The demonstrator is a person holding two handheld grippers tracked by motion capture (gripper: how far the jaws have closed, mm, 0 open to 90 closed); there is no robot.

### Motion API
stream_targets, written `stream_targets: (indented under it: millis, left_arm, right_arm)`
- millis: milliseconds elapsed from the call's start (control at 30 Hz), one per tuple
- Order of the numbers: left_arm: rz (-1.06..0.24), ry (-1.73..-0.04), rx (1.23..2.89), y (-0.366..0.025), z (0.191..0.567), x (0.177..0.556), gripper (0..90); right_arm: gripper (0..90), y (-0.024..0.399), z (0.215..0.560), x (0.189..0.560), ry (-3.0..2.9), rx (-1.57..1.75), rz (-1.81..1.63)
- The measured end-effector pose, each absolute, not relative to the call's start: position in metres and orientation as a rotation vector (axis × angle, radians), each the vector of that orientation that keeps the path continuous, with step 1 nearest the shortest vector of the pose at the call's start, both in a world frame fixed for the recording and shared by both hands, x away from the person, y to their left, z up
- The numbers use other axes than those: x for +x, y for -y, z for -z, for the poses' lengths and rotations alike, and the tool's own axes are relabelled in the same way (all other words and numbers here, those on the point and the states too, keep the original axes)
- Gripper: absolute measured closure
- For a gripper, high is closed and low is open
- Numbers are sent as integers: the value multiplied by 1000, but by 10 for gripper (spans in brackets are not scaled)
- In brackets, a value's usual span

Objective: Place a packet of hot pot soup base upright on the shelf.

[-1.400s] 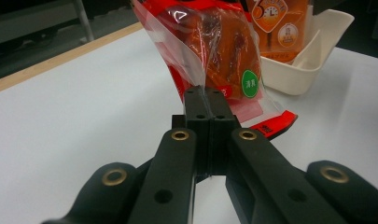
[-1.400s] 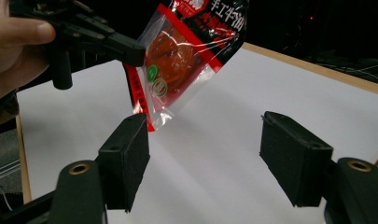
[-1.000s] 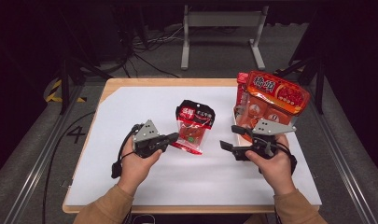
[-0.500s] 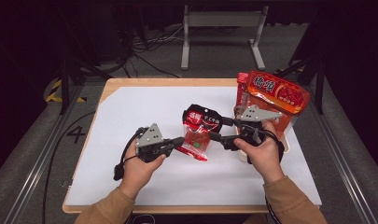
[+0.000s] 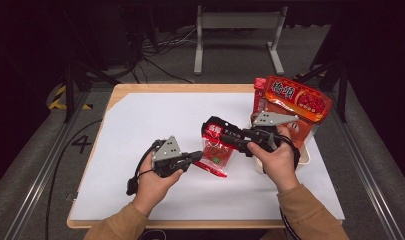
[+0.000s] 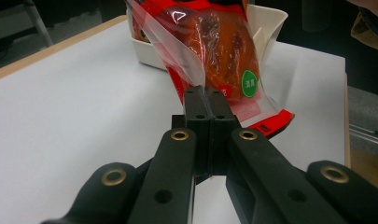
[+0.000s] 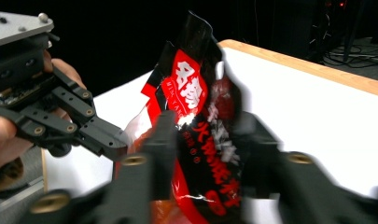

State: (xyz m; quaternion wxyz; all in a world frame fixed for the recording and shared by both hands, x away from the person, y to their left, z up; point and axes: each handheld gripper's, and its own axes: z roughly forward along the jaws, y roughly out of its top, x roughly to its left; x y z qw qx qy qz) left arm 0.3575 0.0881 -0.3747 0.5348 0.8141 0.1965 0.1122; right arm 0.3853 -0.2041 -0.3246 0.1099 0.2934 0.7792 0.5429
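Note:
A red and black snack packet (image 5: 216, 150) with a clear window is held up over the white table (image 5: 140, 115), between my two grippers. My left gripper (image 5: 199, 159) is shut on the packet's lower clear edge. In the left gripper view its jaws (image 6: 206, 95) are pinched together on that seam, and the packet (image 6: 210, 46) rises beyond them. My right gripper (image 5: 226, 139) comes in from the right at the packet's black top. Its jaws have just been closing, and in the right gripper view the right gripper (image 7: 207, 128) presses on the packet (image 7: 196, 112) from both sides, blurred. The left gripper (image 7: 100, 140) is at that view's left.
A white tub (image 5: 306, 155) stands at the table's right edge, behind my right hand. It holds large red snack bags (image 5: 296, 100) that lean outward. The tub (image 6: 266, 28) also lies beyond the packet in the left gripper view. A metal stand (image 5: 237, 20) is on the floor past the table.
My right gripper moved left and up from beside the packet to its top, and its jaws closed around it. The packet tilted toward the right gripper. The left gripper kept its grip.

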Motion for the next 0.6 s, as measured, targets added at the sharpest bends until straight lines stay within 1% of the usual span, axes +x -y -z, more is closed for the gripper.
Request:
stream_targets:
  millis: [33,67,100,167,267,433,600]
  left_arm:
    - [-253,-476,1930,-88,375,358,900]
    - [-253,-476,1930,-88,375,358,899]
    - [-248,-479,1928,-89,376,359,899]
    - [-247,-479,1928,-88,376,359,898]
    - [-238,-479,1927,-89,376,360,891]
    - [-221,-497,1933,-90,376,362,839]
    - [-220,-508,1928,-94,377,364,819]
  right_arm:
    - [791,205,323,385,-2296,848,-1594]
    - [791,205,323,385,-2296,848,-1594]
    - [833,206,322,385,-2304,829,-1592]
    - [882,207,320,383,-2319,788,-1579]
    - [895,207,318,381,-2325,737,-1570]
    - [899,209,312,378,-2325,651,-1601]
    - [900,214,303,373,-2329,547,-1565]
